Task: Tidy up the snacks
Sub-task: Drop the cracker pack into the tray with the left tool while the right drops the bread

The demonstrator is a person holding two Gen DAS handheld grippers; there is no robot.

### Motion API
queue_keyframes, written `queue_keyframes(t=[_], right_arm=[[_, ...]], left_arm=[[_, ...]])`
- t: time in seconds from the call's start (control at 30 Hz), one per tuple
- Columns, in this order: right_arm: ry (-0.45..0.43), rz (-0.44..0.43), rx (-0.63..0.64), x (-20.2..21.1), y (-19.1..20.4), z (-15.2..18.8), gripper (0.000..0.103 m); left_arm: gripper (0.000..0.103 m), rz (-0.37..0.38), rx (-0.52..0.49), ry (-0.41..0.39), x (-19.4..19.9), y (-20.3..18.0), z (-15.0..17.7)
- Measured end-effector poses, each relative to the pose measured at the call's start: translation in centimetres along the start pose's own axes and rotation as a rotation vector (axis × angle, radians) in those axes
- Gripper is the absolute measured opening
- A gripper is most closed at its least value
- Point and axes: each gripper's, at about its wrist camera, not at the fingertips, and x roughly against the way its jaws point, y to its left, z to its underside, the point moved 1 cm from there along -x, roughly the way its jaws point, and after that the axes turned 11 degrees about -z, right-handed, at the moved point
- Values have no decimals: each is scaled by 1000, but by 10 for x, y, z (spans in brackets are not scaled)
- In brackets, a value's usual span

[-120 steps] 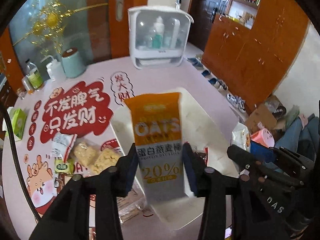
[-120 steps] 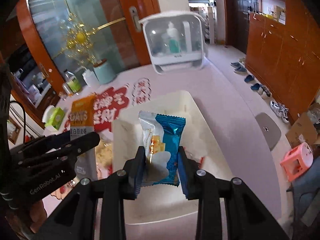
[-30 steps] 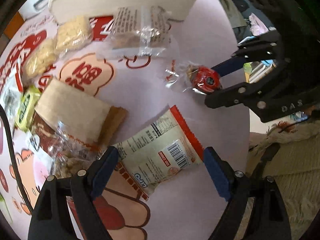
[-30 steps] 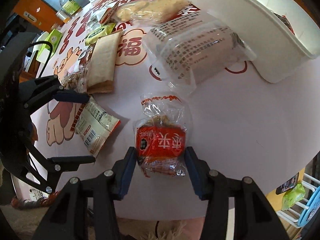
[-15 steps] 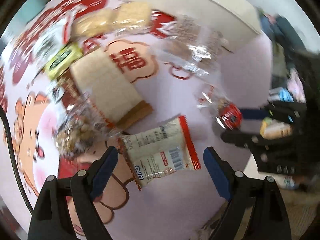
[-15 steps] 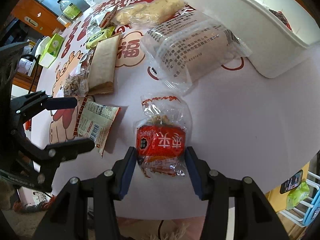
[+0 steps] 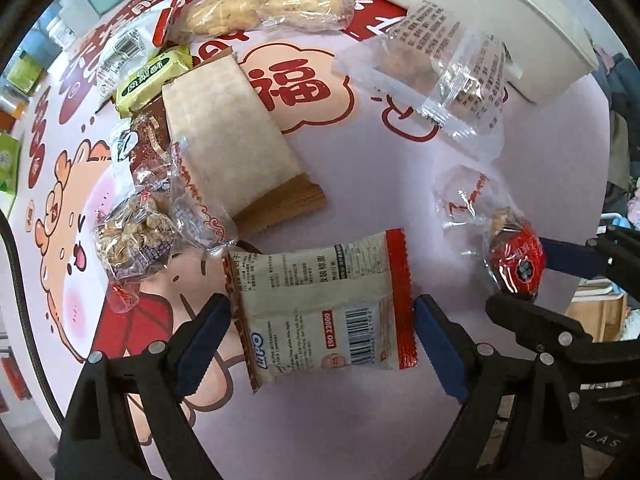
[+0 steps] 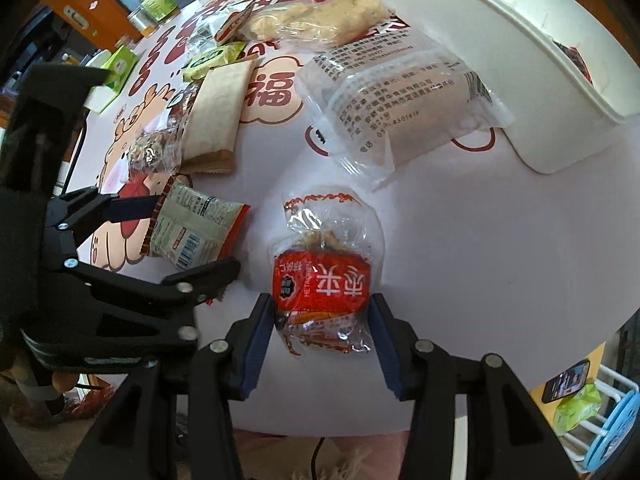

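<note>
A pale pink table (image 7: 360,184) printed with red characters and a cartoon animal is filling both views, scattered with wrapped snacks, and a white tray (image 8: 532,92) is sitting at its 1 o'clock edge. In the left wrist view the left gripper (image 7: 322,334) is pointing down with its blue pads spread wide on either side of a beige packet with red ends (image 7: 320,308), the pads just beside those ends; whether they are pressing it I cannot tell. At 10 o'clock from it a clear bag of nut clusters (image 7: 136,232) and a white wafer pack (image 7: 228,136) are lying, details the right view is showing only small. The right wrist view is showing the right gripper (image 8: 322,318), whose jaws have just been closing, with the red-labelled clear snack bag (image 8: 322,280) between its pads, the wrapper crinkling against both. Only this view is showing a phone (image 8: 566,380) and a blue rack (image 8: 616,420) below the table at 4 o'clock, and bottles (image 8: 154,0) at 11 o'clock. A large clear printed pouch (image 8: 404,112) is lying between the red bag and the tray.
</note>
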Motion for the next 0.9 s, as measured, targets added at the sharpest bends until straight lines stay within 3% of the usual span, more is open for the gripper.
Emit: queue_keyframes(t=[0.03,0.1,0.17,0.33,0.5,0.6,0.73,0.9], right_arm=[[-2,4,5,0,0,0,47],[-13,6,13,4,0,0,47],[-22,3,21,7,2,-1,47],[-54,2,57,26,7,-6,47],[-120,-22,115,66,14,-17,47],[-183,-31,154,100,15,-27,47],[-289,-32,206,154,9,-47,47],[-416,-10,240,216,-19,-70,47]], left_arm=[[85,-1,4,0,2,-3,-1],[59,-3,7,-18,7,-10,0],[50,-5,17,-18,11,-12,-1],[50,-11,85,-57,40,0,-6],[50,-82,131,-231,118,15,-9],[50,-46,180,-324,159,39,-12],[50,-40,227,-446,211,37,-38],[50,-28,252,-539,267,10,-75]])
